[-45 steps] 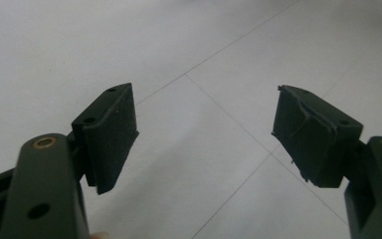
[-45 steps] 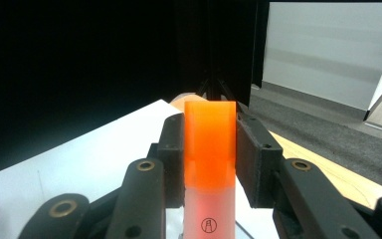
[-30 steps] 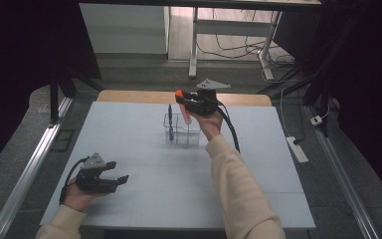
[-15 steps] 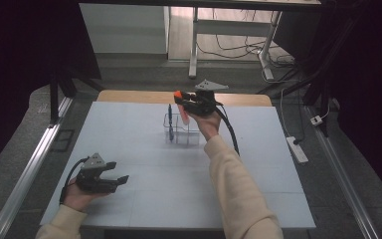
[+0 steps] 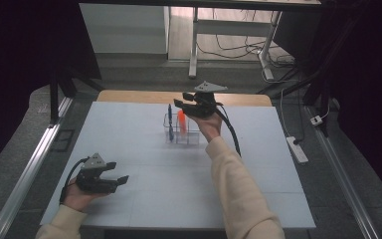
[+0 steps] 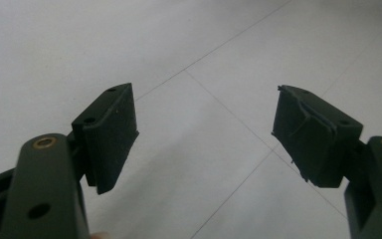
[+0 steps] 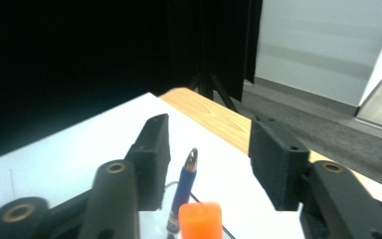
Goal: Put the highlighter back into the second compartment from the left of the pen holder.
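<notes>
From the high view, the white table (image 5: 144, 149) carried a clear holder (image 5: 181, 130) with a blue pen (image 5: 170, 119) and an orange marker (image 5: 182, 121), the marker newly dropped in as the right claw (image 5: 181, 103) opened above it. The left claw (image 6: 204, 134) gaped empty over bare table. In the right gripper view the jaws stood released, the marker beneath them.

I count one clear holder (image 5: 181, 134) on my table (image 5: 129, 129). It holds one blue pen (image 5: 169, 118) and one orange marker (image 5: 182, 121).
</notes>
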`<act>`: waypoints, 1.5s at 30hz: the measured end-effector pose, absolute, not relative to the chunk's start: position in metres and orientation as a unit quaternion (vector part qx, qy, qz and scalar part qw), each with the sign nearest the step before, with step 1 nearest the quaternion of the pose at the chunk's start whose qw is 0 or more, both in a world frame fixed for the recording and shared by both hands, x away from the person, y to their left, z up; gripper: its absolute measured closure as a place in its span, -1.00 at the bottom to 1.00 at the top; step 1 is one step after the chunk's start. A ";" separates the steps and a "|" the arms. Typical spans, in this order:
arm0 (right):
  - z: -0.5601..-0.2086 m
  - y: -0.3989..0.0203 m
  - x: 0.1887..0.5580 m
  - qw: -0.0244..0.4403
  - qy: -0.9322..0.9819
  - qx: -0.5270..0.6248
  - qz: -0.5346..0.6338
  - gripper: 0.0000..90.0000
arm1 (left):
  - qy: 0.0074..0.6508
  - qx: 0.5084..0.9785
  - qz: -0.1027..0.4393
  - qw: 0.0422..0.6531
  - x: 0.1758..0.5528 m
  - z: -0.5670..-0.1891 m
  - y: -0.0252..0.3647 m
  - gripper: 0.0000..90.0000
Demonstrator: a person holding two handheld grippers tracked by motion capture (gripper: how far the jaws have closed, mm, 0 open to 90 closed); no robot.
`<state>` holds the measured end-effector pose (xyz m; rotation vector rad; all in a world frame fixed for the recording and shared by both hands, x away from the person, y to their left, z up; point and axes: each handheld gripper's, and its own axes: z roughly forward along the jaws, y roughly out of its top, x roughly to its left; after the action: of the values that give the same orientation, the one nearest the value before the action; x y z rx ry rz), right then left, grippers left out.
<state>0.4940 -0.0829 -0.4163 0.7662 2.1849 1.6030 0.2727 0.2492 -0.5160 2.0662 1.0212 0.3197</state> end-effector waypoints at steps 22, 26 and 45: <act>-0.421 -0.122 0.473 0.153 0.773 0.266 0.556 0.04 | 0.407 0.813 0.127 0.396 0.273 -0.516 0.250 -0.44; -0.419 -0.129 0.466 0.157 0.777 0.261 0.551 0.03 | 0.407 0.813 0.128 0.396 0.273 -0.515 0.251 -0.44; -0.417 -0.180 0.421 0.167 0.799 0.249 0.522 0.02 | 0.410 0.812 0.129 0.396 0.272 -0.516 0.252 -0.44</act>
<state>0.4209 -0.1798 -0.4168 0.7076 2.2737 1.4847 0.2725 0.2517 -0.5157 2.0573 1.0399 0.3265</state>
